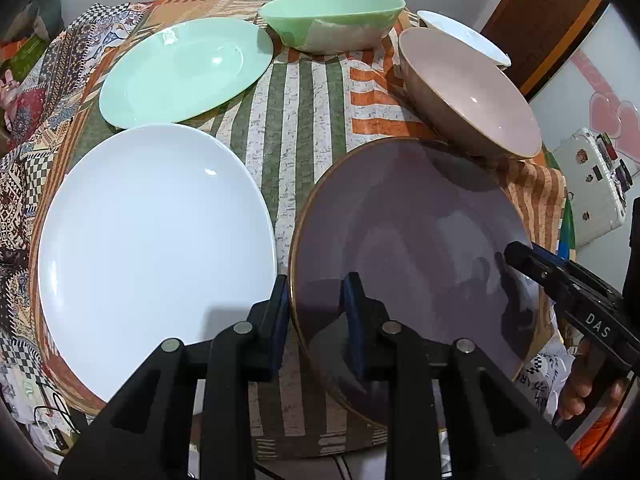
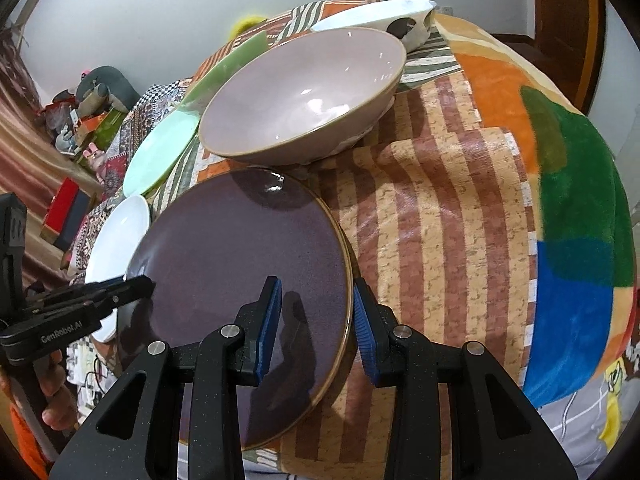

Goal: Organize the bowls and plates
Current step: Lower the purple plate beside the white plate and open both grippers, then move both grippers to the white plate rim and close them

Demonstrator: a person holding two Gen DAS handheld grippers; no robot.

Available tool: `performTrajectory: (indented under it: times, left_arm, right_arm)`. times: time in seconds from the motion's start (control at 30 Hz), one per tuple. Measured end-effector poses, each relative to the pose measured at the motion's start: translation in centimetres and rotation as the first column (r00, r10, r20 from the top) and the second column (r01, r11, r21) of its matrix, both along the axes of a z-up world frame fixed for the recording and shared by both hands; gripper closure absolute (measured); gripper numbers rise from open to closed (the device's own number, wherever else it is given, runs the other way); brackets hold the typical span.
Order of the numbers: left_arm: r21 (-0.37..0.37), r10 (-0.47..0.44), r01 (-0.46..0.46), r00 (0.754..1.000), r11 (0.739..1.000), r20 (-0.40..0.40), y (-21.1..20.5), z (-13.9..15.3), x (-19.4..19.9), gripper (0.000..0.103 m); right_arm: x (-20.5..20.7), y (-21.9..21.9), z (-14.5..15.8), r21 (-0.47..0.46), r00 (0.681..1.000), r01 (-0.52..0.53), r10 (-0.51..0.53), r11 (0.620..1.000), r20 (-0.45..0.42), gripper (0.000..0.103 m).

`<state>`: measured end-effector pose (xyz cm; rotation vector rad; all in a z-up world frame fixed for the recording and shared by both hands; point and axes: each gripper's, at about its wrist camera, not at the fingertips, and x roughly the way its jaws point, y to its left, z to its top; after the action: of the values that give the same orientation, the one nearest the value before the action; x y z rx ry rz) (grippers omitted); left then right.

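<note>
A dark purple plate (image 1: 400,220) (image 2: 240,248) with a tan rim lies near the table's front edge, held from both sides. My left gripper (image 1: 316,304) (image 2: 132,286) is shut on its left rim, one finger over the plate and one outside it. My right gripper (image 2: 316,308) (image 1: 516,254) is shut on the right rim the same way. Just behind the plate stands a pink bowl (image 1: 472,92) (image 2: 304,92). A white plate (image 1: 160,240) (image 2: 116,236) lies close on the left. Farther back are a mint plate (image 1: 184,68), a green bowl (image 1: 332,20) and a white bowl (image 1: 464,34).
A striped patchwork tablecloth (image 1: 296,120) covers the table. A bright multicoloured blanket (image 2: 580,200) drapes its right side. A person's hand (image 2: 56,380) grasps the left gripper's handle. Boxes and toys (image 2: 80,120) crowd the far left; a white device (image 1: 592,184) sits off to the right.
</note>
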<state>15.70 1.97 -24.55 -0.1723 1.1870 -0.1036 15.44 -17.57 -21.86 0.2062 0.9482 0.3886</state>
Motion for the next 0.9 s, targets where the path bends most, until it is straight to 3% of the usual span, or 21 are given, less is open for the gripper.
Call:
performTrajectory:
  times: [0.13, 0.43, 0.57, 0.7, 0.9]
  left_arm:
    - [-0.008, 0.005, -0.005, 1.000, 1.000, 0.011, 0.2, 0.4, -0.2, 0.078]
    - [0.013, -0.009, 0.007, 0.990, 1.000, 0.140, 0.5, 4.7, -2.3, 0.077]
    - [0.004, 0.009, -0.010, 0.980, 1.000, 0.201, 1.4, 6.8, -3.8, 0.073]
    - [-0.014, 0.045, -0.042, 0.963, 0.999, 0.264, 2.8, 8.9, -5.3, 0.060]
    - [-0.030, 0.088, -0.083, 0.939, 0.996, 0.332, 5.2, 11.1, -7.1, 0.057]
  right_arm:
    - [0.0, -0.1, 0.2, -0.017, 1.000, 0.000, 0.000, 1.000, 0.002, 0.070]
    - [-1.3, -1.0, 2.3, -0.028, 0.998, 0.011, -0.009, 1.000, 0.056, 0.070]
    - [-2.2, -0.8, 4.1, -0.029, 0.994, -0.002, 0.005, 1.000, 0.107, 0.069]
    - [-3.0, 0.0, 6.1, -0.028, 0.985, -0.021, 0.026, 0.999, 0.171, 0.064]
    - [-3.7, 2.0, 8.0, -0.024, 0.969, -0.054, 0.058, 0.998, 0.238, 0.056]
